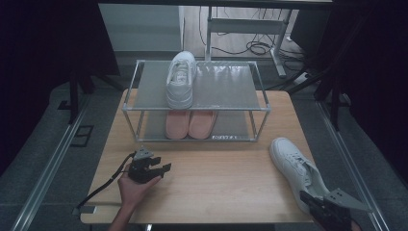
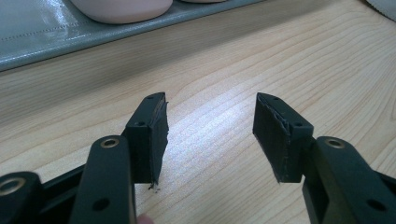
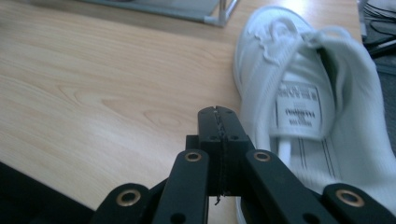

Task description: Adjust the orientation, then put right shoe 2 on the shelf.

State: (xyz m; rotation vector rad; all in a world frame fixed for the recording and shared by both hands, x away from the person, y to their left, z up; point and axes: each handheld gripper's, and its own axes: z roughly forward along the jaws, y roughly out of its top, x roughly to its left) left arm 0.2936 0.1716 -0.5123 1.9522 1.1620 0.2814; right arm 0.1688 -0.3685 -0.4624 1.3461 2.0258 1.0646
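White leather low-top sneaker (image 1: 292,166) lay loose on the pale wood-grain tabletop (image 1: 216,183), right of the two-tier metal-frame shoe rack (image 1: 196,103), probably waiting to join its white twin sneaker (image 1: 181,79) up top. Pink pair of slip-ons (image 1: 190,124) parked on the lower shelf. Right gripper (image 3: 218,122) sat just beside that loose sneaker's heel, jaws pressed fully together, holding nothing. Left gripper (image 2: 209,135) rested low in front of the rack, jaws spread wide, empty too, likely just standing by.

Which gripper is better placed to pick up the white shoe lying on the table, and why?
The right gripper: it sits at the white shoe's heel, though shut. The left gripper, open, is across the table.
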